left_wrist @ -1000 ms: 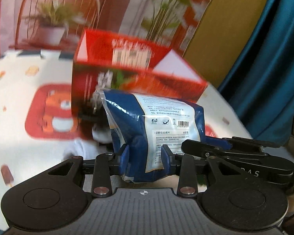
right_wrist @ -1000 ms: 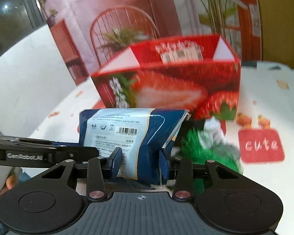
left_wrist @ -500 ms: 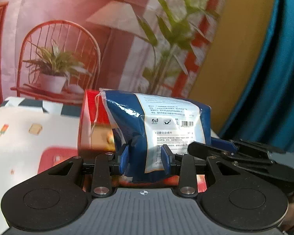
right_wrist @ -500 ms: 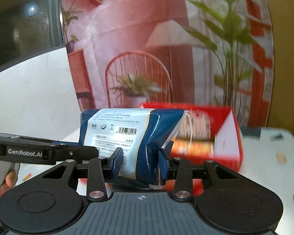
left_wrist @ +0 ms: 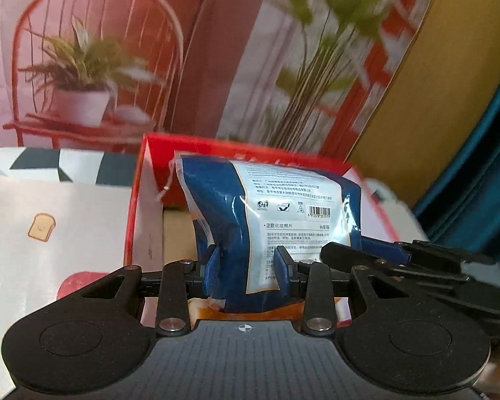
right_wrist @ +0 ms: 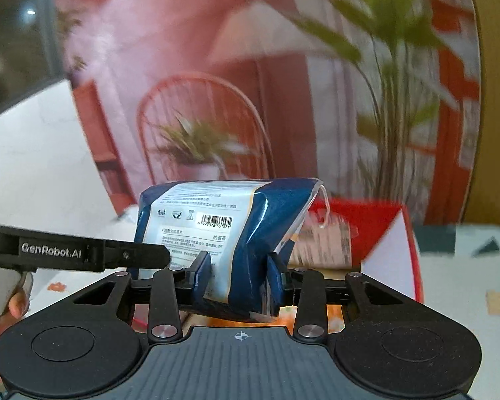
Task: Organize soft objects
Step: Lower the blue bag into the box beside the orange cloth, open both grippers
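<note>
Holding blue pouch pinched by both left hand-held gripper and right hand-held gripper above red box, I judge release pending.

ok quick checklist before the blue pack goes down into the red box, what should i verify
1. Left gripper shut on the blue pack: ok, both fingers press its lower part.
2. Right gripper shut on the same pack: ok, the pack bulges between the fingers.
3. Red box open at the top: ok, its inner walls and brown floor show.
4. Pack lined up over the opening: cannot tell; the box is behind and below it in both views, but depth is unclear.
5. Room inside the box: cannot tell, the pack hides most of the interior.
6. Loose white string at the pack's corner clear of the box rim: cannot tell, the view is blurred.
</note>
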